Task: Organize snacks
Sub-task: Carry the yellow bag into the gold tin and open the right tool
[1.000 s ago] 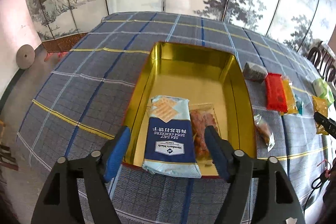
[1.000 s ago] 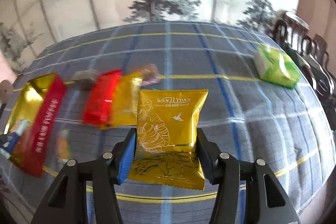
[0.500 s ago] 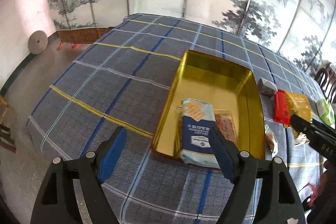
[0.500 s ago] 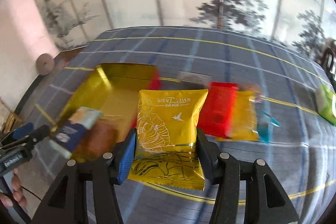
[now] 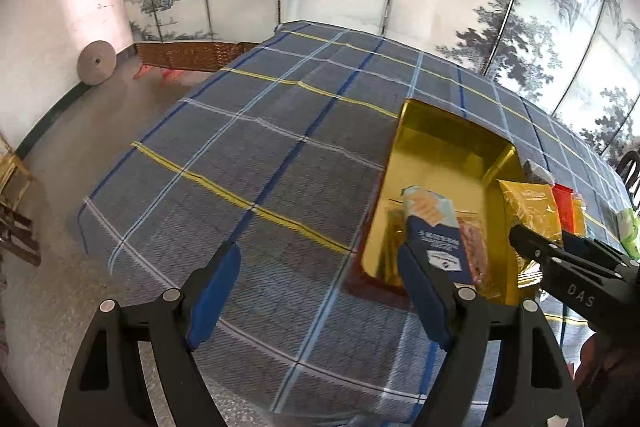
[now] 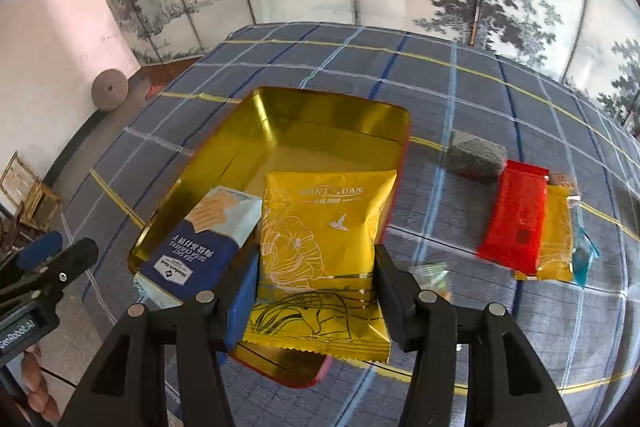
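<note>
Snacks were the matter: a yellow pouch (image 6: 320, 251) was pinched between the pads of the right gripper (image 6: 316, 279), which pointed steeply down over the near end of the gold tin (image 6: 280, 131). Inside the tin, at nine o'clock of the pouch, lay a blue cracker pack (image 6: 200, 247). Out at three o'clock, a red packet (image 6: 516, 215) and an orange packet (image 6: 556, 235) lay on the plaid tablecloth (image 6: 460, 87). The left gripper (image 5: 320, 291) had just been spreading its jaws, nothing between them, tilted down over bare cloth beside the tin.
</note>
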A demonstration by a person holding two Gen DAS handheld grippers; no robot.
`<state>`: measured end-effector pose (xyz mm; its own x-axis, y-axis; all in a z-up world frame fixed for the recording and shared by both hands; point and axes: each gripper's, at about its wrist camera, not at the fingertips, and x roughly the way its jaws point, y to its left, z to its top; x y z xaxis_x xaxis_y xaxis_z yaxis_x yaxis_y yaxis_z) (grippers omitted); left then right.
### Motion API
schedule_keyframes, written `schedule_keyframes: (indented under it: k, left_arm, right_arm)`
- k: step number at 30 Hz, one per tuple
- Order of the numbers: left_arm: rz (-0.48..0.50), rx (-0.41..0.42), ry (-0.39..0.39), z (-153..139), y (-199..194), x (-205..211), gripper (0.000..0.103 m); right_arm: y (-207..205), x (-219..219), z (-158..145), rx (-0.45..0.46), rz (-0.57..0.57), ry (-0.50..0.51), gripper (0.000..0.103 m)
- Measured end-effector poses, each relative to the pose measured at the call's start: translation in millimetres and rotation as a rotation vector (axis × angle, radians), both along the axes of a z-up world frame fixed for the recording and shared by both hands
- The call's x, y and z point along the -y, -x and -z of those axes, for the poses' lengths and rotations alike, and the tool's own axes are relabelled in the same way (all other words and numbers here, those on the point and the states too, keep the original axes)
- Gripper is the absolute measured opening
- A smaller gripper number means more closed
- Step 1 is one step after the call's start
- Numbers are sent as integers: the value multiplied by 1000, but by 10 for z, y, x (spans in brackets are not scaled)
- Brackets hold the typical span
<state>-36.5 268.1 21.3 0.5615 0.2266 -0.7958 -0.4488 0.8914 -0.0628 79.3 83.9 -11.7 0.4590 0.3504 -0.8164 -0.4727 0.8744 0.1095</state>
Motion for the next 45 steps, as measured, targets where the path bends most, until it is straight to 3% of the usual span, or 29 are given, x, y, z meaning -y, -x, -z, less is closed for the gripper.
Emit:
schedule_keyframes:
  k: [20,45]
  left_arm:
    - [-15,-31,-4,49,23,-74,79]
    - [4,-30,1,57,-25,28,79]
  right_arm:
    - [-53,-342,330,-36,-26,70,55]
    - [65,-348,288,-3,-74,87,60]
